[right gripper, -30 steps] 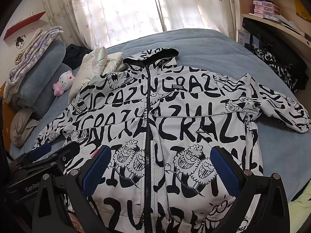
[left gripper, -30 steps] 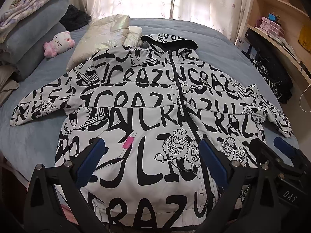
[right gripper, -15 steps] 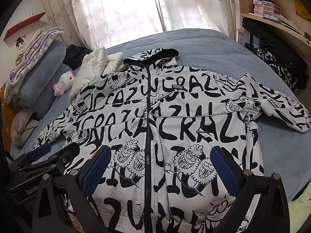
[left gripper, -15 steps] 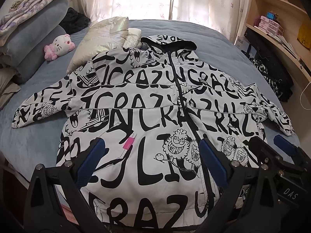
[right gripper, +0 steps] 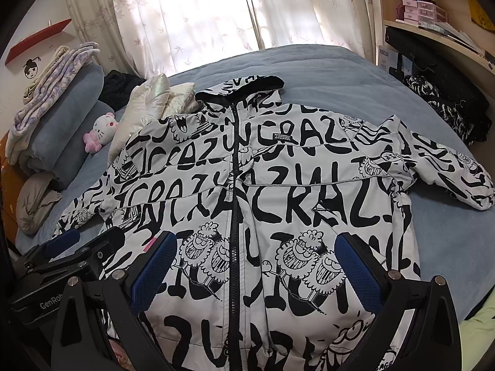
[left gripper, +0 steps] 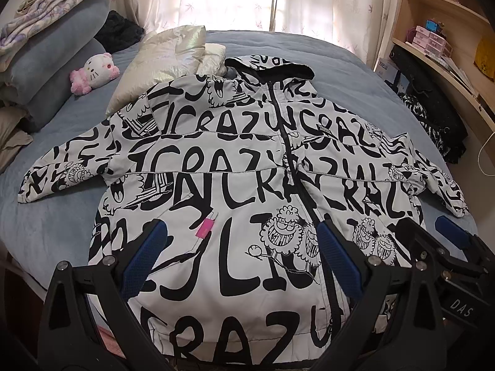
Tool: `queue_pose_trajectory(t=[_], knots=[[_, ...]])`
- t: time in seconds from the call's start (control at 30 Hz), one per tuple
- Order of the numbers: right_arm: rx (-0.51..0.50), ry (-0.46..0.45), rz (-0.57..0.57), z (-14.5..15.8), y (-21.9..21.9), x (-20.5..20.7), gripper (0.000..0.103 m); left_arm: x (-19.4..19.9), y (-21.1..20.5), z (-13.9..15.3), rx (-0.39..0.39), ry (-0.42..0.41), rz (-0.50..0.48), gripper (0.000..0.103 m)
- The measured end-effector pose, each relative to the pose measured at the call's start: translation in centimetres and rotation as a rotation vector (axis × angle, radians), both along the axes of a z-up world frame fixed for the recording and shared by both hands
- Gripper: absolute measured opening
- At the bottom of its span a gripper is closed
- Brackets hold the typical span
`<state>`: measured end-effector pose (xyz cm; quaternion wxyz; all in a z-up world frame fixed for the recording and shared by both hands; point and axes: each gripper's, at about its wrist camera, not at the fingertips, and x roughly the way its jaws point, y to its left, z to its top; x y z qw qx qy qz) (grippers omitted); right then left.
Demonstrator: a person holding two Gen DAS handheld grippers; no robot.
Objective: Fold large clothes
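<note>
A large white hooded jacket [left gripper: 235,167] [right gripper: 272,191] printed with black letters and cartoon faces lies spread flat, front up and zipped, on a blue bed [left gripper: 55,222] [right gripper: 334,71]. Both sleeves stretch out to the sides, with the hood at the far end. My left gripper [left gripper: 239,247] hovers open over the lower left front panel, near a pink tag [left gripper: 206,228]. My right gripper [right gripper: 256,256] hovers open over the lower front, across the zip. Each gripper shows in the other's view, the right gripper [left gripper: 433,238] at the right edge and the left gripper [right gripper: 89,241] at the left edge. Neither holds cloth.
A cream puffy garment [left gripper: 164,61] lies under the jacket's far left shoulder. A pink and white plush cat [left gripper: 94,72], stacked grey pillows [left gripper: 52,71] and folded bedding sit at the left. Wooden shelves [left gripper: 448,46] with boxes and dark clothes [left gripper: 433,117] stand at the right. Curtains [right gripper: 216,15] hang behind.
The left wrist view has tipped slightly, so the jacket sits a little lower in the frame. The right gripper and the jacket have not visibly moved.
</note>
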<state>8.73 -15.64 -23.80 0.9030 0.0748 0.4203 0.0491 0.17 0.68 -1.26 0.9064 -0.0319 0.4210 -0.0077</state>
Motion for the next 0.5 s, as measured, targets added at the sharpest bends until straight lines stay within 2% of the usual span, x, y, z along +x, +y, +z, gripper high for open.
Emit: queue_pose_trajectory(t=[0.5], knots=[[-0.01, -0.008, -0.001, 0.23, 0.72, -0.25, 0.103, -0.12, -0.15, 0.03, 0.001, -0.002, -0.001, 0.097]])
